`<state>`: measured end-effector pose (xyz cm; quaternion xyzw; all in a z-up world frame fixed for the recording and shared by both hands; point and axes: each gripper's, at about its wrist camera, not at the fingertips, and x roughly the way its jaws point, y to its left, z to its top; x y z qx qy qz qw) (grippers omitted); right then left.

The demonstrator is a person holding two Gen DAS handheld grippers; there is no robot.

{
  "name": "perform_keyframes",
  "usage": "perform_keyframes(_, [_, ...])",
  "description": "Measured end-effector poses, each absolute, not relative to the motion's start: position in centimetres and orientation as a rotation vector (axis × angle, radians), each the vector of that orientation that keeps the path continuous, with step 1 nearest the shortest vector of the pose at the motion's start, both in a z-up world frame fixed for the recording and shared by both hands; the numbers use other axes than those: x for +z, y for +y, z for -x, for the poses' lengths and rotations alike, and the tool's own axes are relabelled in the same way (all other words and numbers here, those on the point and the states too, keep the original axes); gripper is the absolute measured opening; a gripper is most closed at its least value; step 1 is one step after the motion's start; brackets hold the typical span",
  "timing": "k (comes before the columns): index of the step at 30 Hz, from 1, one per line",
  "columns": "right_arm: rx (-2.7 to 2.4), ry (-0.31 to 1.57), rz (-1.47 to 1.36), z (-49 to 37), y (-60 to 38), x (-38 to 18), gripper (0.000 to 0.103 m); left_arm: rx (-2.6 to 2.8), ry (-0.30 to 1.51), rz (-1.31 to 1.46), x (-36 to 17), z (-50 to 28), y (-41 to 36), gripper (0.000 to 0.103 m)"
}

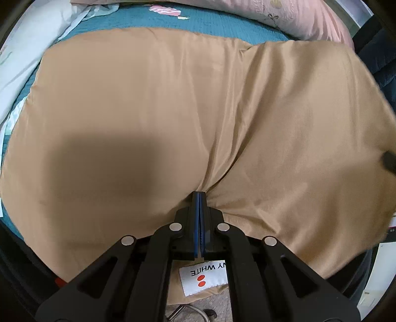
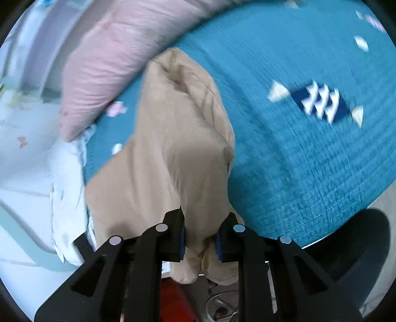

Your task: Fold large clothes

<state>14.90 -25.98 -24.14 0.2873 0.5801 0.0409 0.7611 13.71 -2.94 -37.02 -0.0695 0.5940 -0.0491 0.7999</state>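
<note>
A large tan garment (image 1: 173, 111) lies spread over the teal bedspread (image 1: 222, 22), filling most of the left wrist view. My left gripper (image 1: 199, 195) is shut on the garment's near edge, with cloth pinched between the blue pads; a white label (image 1: 203, 277) hangs below. In the right wrist view the tan garment (image 2: 173, 148) runs up from my right gripper (image 2: 201, 223), whose jaws stand apart with a thick bunch of the cloth held between them. The view is motion-blurred. A dark tip of the right gripper (image 1: 388, 161) shows at the right edge of the left view.
A pink quilt (image 2: 104, 64) lies along the bed's far side, also in the left wrist view (image 1: 309, 17). White bedding (image 1: 29, 49) lies at the left. The teal bedspread (image 2: 309, 161) has a blue patterned patch (image 2: 319, 101). A chair base (image 1: 193, 312) stands on the floor below.
</note>
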Motion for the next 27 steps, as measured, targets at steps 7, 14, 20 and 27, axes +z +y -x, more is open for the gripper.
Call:
perform_keyframes(7, [0.265, 1.175, -0.500, -14.1, -19.0, -17.8, 0.016, -0.119, 1.266, 0.177, -36.5, -12.1, -1.9, 0.001])
perform_keyframes(14, [0.375, 1.166, -0.344, -14.8, -10.8, -15.6, 0.016, -0.114, 1.200, 0.114, -32.9, -9.7, 0.1, 0.001])
perform_keyframes(20, [0.443, 1.186, -0.275, -15.4, -5.5, -15.4, 0.016, -0.076, 1.154, 0.154, -30.1, -6.9, 4.9, 0.001])
perform_keyframes(27, [0.542, 1.258, -0.137, -16.6, 3.5, -16.9, 0.017, 0.036, 1.152, 0.227, -29.5, -7.8, 13.8, 0.001])
